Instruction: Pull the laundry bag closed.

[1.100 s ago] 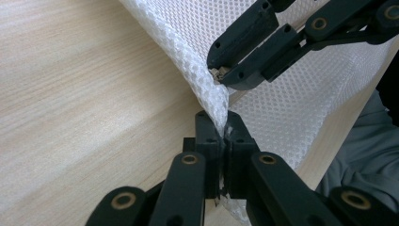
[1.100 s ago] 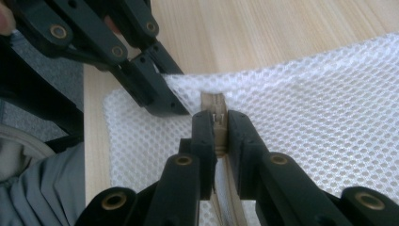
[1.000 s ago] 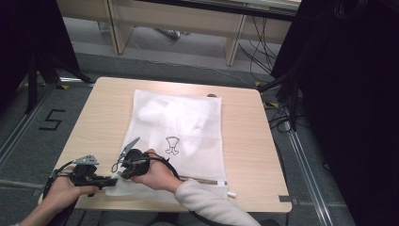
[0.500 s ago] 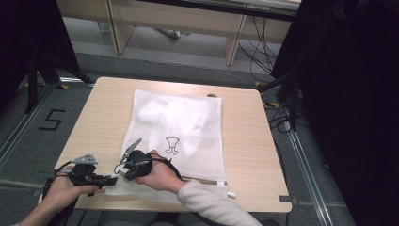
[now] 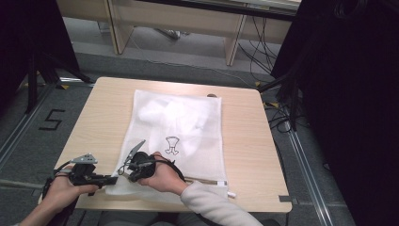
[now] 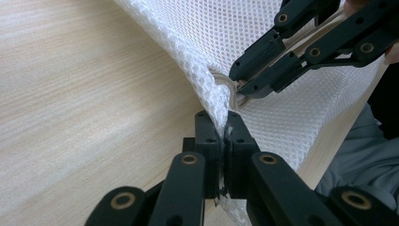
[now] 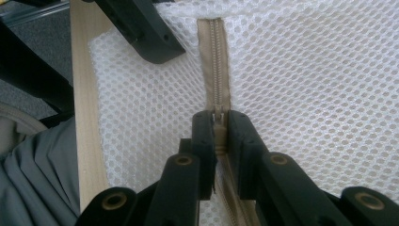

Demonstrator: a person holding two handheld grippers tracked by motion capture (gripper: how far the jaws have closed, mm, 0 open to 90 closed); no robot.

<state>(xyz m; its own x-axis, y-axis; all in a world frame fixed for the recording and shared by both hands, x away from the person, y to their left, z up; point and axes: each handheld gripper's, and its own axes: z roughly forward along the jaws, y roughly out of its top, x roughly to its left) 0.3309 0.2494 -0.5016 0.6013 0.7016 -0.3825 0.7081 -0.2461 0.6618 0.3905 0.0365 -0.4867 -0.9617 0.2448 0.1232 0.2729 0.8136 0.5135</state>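
A white mesh laundry bag (image 5: 179, 127) with a small black print lies flat on the wooden table (image 5: 244, 141). A beige zipper (image 7: 215, 56) runs along its near edge. My left gripper (image 6: 223, 123) is shut on the mesh at the bag's near-left corner (image 6: 214, 94). My right gripper (image 7: 219, 120) is shut on the zipper pull, just beside that corner, and it comes in from the upper right in the left gripper view (image 6: 240, 89). In the high view both grippers, left (image 5: 114, 179) and right (image 5: 123, 170), meet at the table's near-left edge.
The bag's near edge lies close to the table's front edge (image 5: 188, 206). A grey sleeve (image 5: 211, 207) reaches in from the bottom. Bare wood (image 5: 101, 117) lies left of the bag. Desk legs and cables (image 5: 263, 47) stand on the floor beyond the table.
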